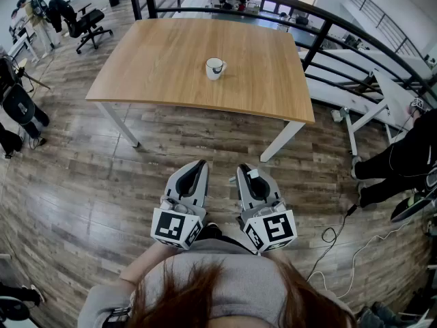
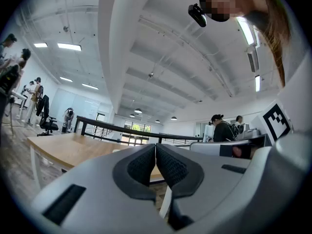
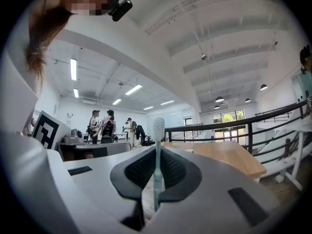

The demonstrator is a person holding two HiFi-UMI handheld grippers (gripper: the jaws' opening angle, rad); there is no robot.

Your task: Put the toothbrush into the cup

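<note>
Toothbrush upright in right gripper; cup central on table

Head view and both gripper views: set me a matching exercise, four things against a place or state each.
Things:
1. cup
2. toothbrush
3. left gripper
4. right gripper

Places or states:
A. jaws together, nothing between them
B. stands on the wooden table, away from both grippers
C. clamped between two pads, bristle head sticking up
D. shut on a thin handle

Pairs: 1-B, 2-C, 3-A, 4-D
</note>
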